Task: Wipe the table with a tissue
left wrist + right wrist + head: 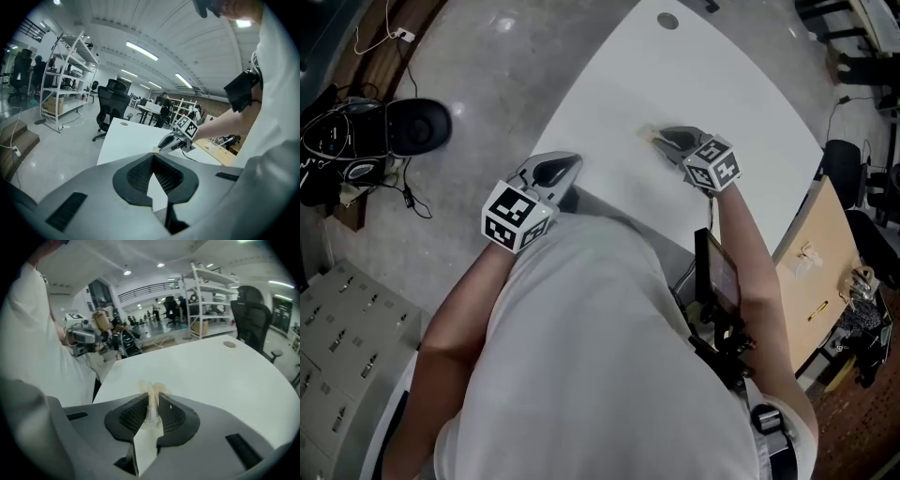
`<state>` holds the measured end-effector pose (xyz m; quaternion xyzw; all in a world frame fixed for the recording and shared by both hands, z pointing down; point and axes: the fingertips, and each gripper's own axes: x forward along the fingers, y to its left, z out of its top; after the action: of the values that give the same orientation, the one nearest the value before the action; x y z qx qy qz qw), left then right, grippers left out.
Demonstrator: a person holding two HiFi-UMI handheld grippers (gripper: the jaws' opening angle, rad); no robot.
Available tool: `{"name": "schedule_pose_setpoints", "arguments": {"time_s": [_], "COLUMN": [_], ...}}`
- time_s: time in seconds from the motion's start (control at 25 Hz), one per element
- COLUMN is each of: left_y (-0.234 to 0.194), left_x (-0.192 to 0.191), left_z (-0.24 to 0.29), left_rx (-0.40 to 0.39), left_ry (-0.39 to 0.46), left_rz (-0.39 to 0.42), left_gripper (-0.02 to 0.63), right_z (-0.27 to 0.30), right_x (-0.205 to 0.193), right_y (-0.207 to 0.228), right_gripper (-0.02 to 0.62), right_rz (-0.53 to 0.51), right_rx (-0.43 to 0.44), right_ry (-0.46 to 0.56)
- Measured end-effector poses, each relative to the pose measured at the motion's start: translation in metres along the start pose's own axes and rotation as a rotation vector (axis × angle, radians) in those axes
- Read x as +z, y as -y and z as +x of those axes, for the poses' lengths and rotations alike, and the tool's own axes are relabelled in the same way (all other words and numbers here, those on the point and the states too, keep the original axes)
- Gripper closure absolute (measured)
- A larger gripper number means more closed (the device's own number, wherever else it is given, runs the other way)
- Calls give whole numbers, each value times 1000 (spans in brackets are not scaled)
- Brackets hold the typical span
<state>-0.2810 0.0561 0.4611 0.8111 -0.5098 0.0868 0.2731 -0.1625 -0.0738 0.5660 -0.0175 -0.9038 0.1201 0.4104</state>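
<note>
A crumpled beige tissue (152, 391) is pinched between the jaws of my right gripper (153, 398), its end sticking out past the tips. In the head view this right gripper (663, 137) points at the white table (703, 84), with the tissue (648, 133) at or just above the surface. My left gripper (570, 169) hovers at the table's near edge, apart from the tissue. Its jaws (153, 157) meet at the tips with nothing between them. From the left gripper view the right gripper (165, 143) and the tissue (154, 150) show ahead over the table.
A round cable hole (667, 21) sits at the table's far end. A wooden board (816, 262) stands right of the table, and a black chair base (417, 127) with cables lies on the floor to the left. A black office chair (251, 315) and white shelves (211, 291) stand beyond the table.
</note>
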Motion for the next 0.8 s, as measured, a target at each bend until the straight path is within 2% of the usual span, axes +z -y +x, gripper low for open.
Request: {"name": "schedule_pose_setpoints", "arguments": {"time_s": [0.16, 0.32, 0.56, 0.8], "left_y": [3, 2, 12, 44], "left_x": [-3, 2, 4, 1], "left_z": [7, 16, 33, 54], "left_rx": [-42, -84, -168, -244], "left_ry": [-20, -36, -88, -127], "left_rz": [14, 34, 93, 139], "left_gripper": [600, 600, 600, 600], "right_z": [-14, -28, -69, -134], "right_x": [-22, -9, -5, -32], "right_y": [6, -10, -38, -60], "right_gripper": [523, 523, 523, 523], "right_rz": [232, 432, 510, 533], "right_rx": [-186, -240, -312, -463], "right_ry": [62, 265, 478, 584]}}
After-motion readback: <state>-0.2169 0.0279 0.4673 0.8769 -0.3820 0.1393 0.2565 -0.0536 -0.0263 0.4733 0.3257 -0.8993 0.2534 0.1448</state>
